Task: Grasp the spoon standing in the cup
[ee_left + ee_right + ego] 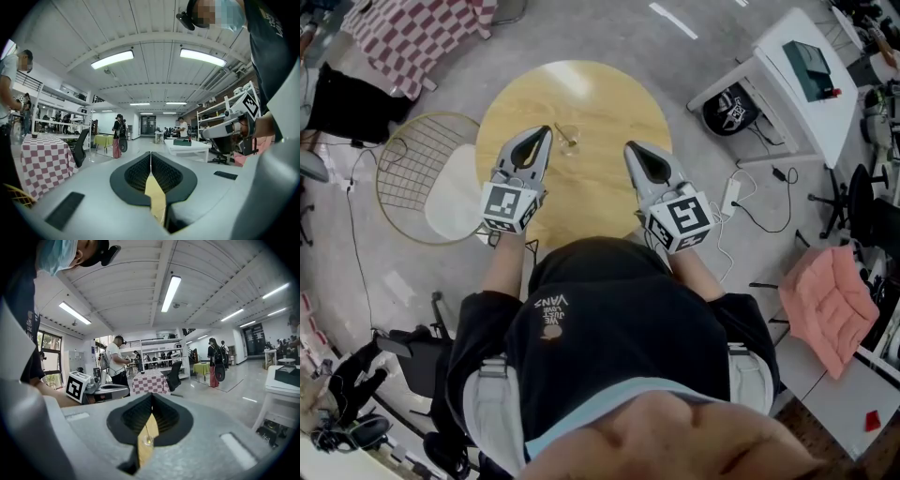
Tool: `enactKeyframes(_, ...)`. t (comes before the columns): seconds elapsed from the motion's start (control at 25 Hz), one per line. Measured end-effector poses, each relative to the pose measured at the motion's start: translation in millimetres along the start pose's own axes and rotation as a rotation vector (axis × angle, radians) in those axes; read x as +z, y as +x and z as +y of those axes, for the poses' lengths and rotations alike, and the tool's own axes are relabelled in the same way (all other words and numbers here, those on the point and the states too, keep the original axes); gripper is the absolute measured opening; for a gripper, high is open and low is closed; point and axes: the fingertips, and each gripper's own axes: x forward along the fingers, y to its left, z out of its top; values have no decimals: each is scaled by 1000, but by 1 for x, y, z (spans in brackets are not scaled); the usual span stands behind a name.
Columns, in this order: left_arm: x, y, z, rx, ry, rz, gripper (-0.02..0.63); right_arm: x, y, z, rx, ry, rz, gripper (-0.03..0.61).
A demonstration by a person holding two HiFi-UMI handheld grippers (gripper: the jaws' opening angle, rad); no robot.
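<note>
Both sit clenched, empty: left gripper, right gripper. The spoon, likely light and slippery, leans toward 10 o'clock in its cup (fragile-looking glass); best pinched high on the handle.

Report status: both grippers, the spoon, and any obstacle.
Left gripper and right gripper: jaws shut, empty, over the table. Spoon in the cup, untouched, near the left gripper's tip. Nothing in the way.

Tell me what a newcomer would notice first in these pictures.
The left gripper and the right gripper, both grey with a square-marker cube, hover with jaws together over a round wooden table in the middle of the head view. Between them, nearer the left one, a small clear cup stands on the table with a spoon leaning in it.
</note>
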Motion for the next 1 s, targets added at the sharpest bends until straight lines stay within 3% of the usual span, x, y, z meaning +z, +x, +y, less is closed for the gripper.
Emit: enactKeyframes(1.0, -55, 10, 6, 15, -69, 81, 11, -5, 1, 2, -4, 21, 11, -2)
